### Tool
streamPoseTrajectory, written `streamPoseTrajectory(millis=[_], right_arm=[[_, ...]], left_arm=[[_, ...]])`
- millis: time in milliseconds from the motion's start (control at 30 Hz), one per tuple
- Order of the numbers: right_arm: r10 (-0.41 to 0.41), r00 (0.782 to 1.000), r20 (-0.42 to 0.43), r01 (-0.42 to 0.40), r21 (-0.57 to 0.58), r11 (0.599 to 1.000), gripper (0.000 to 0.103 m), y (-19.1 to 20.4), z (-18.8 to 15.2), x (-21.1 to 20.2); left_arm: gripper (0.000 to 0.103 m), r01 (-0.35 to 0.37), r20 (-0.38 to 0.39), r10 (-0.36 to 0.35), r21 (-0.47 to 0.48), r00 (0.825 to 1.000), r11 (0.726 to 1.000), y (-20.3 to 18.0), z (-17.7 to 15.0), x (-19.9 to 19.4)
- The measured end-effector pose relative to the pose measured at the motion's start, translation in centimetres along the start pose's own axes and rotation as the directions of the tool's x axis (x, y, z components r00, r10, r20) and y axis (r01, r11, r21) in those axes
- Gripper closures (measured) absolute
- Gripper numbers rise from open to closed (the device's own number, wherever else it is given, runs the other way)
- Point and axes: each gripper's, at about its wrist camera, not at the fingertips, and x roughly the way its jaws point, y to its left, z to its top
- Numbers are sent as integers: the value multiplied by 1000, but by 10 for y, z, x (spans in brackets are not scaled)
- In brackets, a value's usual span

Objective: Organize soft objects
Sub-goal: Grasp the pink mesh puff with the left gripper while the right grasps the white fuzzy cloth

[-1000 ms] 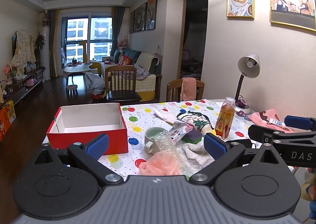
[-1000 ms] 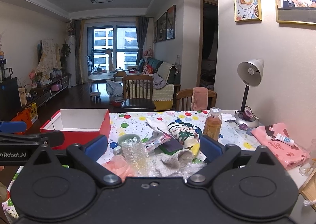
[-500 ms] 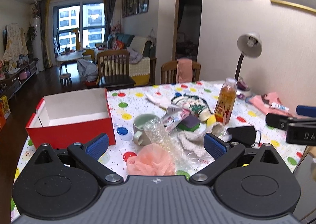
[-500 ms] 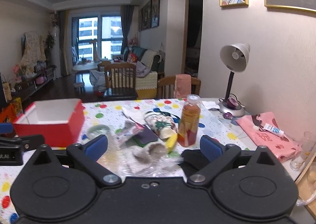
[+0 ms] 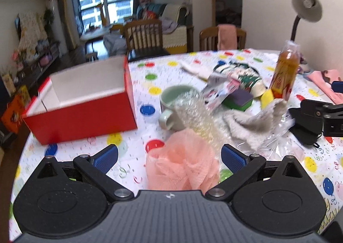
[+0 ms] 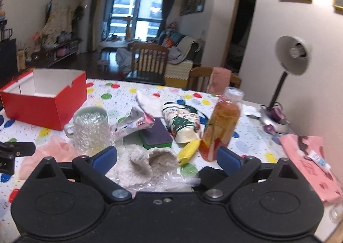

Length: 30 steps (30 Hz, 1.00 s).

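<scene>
Your left gripper gapes wide around the pink mesh puff; your right gripper gapes, empty, over the fuzzy sock

The left gripper was built of matte black, finely speckled plastic. Two round housings with raised discs were set at its base, and a ribbed dark grey panel with a small pale emblem was seen between them. Angled black linkage arms were pinned with silver screws. Ribbed blue pads were fitted to the fingers. The right gripper was made alike in black, with blue pads, silver screws, and two small round fittings at its centre.
</scene>
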Motion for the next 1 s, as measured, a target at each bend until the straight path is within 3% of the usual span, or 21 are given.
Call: streamPoseTrajectory(millis=[167, 667, 1000], right_arm=[[35, 998, -47, -37, -37, 999, 6, -3, -1, 43], [135, 975, -177, -152, -86, 985, 6, 5, -16, 126], [184, 953, -241, -207, -71, 976, 26, 7, -19, 144]], left_arm=[[0, -20, -99, 15, -49, 995, 999, -2, -3, 32], [0, -50, -246, 31, -68, 969, 996, -14, -21, 83], [0, -42, -263, 23, -64, 964, 997, -24, -23, 97]])
